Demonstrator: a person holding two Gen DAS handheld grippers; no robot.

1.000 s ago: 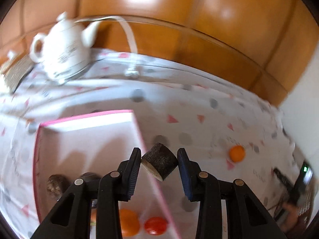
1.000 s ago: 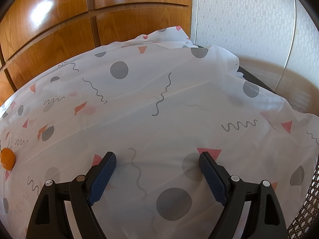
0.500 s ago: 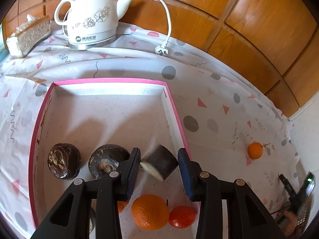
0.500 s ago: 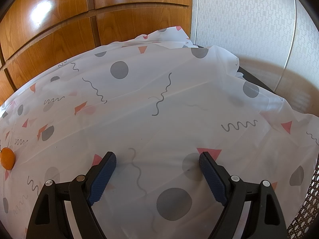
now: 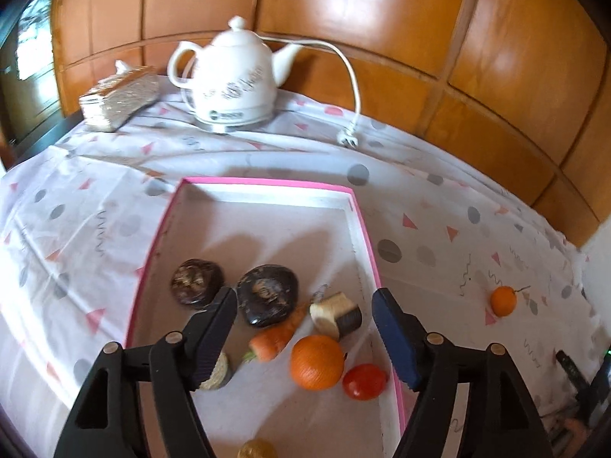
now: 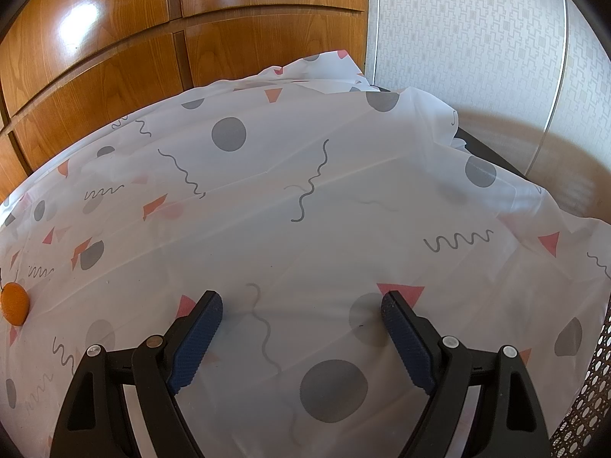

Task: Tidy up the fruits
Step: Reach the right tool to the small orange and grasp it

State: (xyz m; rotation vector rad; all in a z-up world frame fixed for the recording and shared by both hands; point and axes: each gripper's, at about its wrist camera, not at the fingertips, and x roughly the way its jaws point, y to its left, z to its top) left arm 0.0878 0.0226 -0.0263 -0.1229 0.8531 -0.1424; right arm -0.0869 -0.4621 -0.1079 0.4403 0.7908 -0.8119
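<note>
In the left wrist view a pink-rimmed white box (image 5: 366,229) lies on the patterned cloth. Inside it are two dark round fruits (image 5: 196,283) (image 5: 267,298), a carrot (image 5: 273,337), an orange (image 5: 317,362), a red tomato (image 5: 364,381) and a dark cut piece with a pale face (image 5: 336,315). My left gripper (image 5: 303,305) hovers above them, its jaws opening; the cut piece lies in the box below, free of the pads. A small orange (image 5: 503,300) sits on the cloth to the right, also at the left edge of the right wrist view (image 6: 14,303). My right gripper (image 6: 301,307) stands open over bare cloth.
A white electric kettle (image 5: 233,80) with a cord and plug (image 5: 347,139) stands at the back by the wooden panels. A tissue box (image 5: 120,97) is to its left. A dark device (image 5: 573,374) lies at the right. The table edge (image 6: 492,152) drops off toward a patterned wall.
The left gripper moved over the box, opened wide and let go of the dark cut piece, which now lies in the box. The right gripper has not moved.
</note>
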